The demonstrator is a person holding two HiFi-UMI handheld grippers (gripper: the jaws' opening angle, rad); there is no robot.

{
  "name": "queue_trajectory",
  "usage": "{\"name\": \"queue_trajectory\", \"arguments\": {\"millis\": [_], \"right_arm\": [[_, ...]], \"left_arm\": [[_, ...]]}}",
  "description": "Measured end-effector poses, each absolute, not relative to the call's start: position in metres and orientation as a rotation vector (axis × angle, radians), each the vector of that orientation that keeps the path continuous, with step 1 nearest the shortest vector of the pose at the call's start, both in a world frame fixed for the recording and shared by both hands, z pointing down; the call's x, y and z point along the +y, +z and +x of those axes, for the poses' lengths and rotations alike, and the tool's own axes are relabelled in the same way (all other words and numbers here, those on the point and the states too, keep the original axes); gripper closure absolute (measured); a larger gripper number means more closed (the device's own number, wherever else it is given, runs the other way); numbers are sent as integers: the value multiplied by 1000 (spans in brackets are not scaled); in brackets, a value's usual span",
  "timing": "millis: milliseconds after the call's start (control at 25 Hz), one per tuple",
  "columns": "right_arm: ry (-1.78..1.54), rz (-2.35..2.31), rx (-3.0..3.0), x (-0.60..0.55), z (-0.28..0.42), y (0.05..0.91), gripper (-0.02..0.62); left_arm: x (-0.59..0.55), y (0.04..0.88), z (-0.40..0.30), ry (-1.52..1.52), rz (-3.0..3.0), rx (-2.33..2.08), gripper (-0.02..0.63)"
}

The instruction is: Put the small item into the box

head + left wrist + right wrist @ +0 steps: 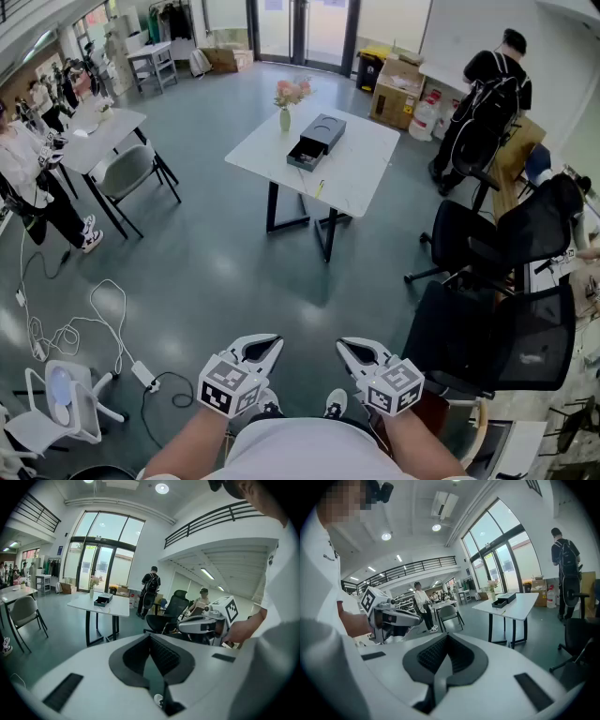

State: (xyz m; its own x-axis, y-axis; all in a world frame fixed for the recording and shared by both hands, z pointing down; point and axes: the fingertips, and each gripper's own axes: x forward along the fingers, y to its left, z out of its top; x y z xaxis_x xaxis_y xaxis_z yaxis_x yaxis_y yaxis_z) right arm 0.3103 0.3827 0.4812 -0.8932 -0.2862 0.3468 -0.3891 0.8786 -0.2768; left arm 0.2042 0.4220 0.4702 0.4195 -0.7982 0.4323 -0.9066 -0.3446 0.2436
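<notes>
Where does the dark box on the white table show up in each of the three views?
Head view: the box lies upper centre, on the white table.
Left gripper view: the box is small, left of centre, at mid height.
Right gripper view: the box is small, right of centre, at mid height.
Shared landmark: the flower vase standing beside the box on that table.

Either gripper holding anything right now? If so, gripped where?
Nothing is held. Left gripper and right gripper are both shut and empty; the box sits on the far table.
</notes>
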Motion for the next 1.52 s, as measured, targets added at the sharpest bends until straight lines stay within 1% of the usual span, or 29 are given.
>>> {"name": "queue_trajectory", "arguments": {"millis": [1040,1240,1520], "right_arm": [[492,492,-2770,393,298,475,581],[581,481,-2770,396,290,478,580],[547,493,-2760,405,271,481,580]], "left_arm": [[428,465,200,316,2253,-1456,594],[430,466,195,317,2254,-1446,594],[433,468,185,333,2284,-1418,594]]}}
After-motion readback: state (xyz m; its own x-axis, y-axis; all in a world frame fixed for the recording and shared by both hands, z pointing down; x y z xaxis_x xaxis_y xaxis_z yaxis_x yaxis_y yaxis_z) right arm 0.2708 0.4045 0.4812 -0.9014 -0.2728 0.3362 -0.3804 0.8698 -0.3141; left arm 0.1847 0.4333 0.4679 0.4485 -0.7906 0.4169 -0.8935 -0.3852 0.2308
